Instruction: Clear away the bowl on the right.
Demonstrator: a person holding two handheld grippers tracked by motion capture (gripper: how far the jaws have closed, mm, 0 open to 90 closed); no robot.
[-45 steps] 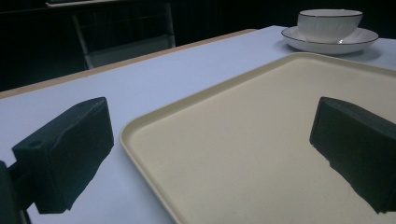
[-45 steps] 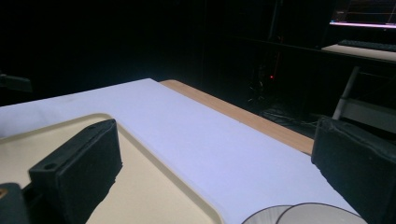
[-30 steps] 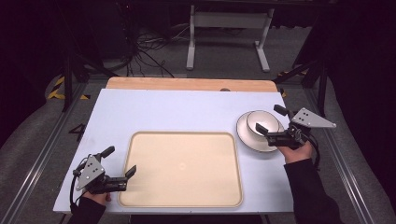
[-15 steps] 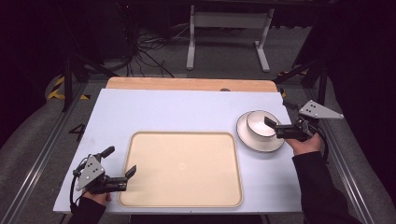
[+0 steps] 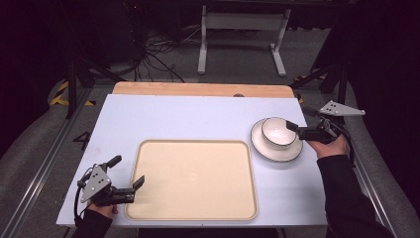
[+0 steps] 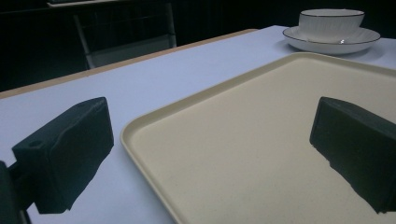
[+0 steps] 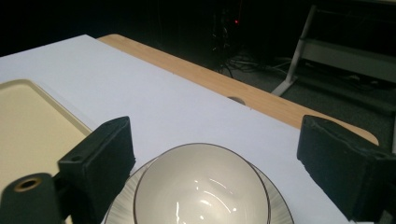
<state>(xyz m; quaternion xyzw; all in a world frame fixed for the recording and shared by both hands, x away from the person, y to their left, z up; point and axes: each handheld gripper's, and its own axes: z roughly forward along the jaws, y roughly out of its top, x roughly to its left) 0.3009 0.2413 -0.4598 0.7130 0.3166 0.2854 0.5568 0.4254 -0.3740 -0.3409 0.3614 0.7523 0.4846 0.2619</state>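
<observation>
The left tool (image 5: 126,179) rests at the near left corner of the bench (image 5: 188,114), its jaws apart and empty. In the left gripper view the near left corner of the tray (image 6: 261,140) lies between those jaws, one jaw over the bare bench and one over the tray floor. The tray (image 5: 193,178) is a shallow beige rectangle with its long axis running left to right across the bench; nothing lies on it.

To the right of the tray, close to its far right corner but apart from it, stands a white saucer (image 5: 292,151) with a white bowl (image 5: 275,133) seated upright on it.

The right tool (image 5: 293,129) sits at the right edge of the bowl, pointing left toward it, jaws apart and gripping nothing. In the right gripper view the bowl (image 7: 201,196) lies centred between the two jaws and just ahead of them, its rim below their level.

The bowl lies to the left of the right tool, directly on its line of approach. The right hand (image 5: 331,146) is far nearer to it than the left, which is well apart across the tray. The coming move likely calls for a short advance and a slight drop so the jaws straddle the bowl wall.
</observation>
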